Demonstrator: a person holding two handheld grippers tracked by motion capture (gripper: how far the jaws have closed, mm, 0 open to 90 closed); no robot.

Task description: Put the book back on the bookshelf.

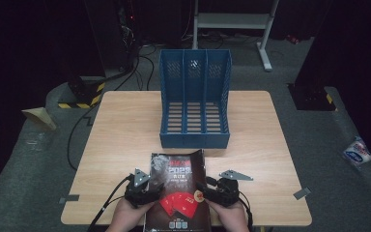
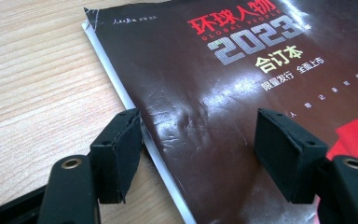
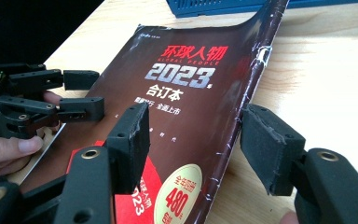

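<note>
A dark glossy magazine with red and white print lies flat at the table's front edge, cover up, its near end hanging over the edge. My left gripper is at its left side, open, its jaws straddling the magazine's left edge. In the left gripper view one pad is over bare wood and the other over the cover. My right gripper is open at the right side. Its jaws straddle the worn spine, which curls up slightly. The left gripper also appears in the right gripper view.
A blue three-slot file rack stands upright at the middle back of the wooden table, just beyond the magazine. Small grey tape pieces sit near the front corners. A white bag lies on the floor at the right.
</note>
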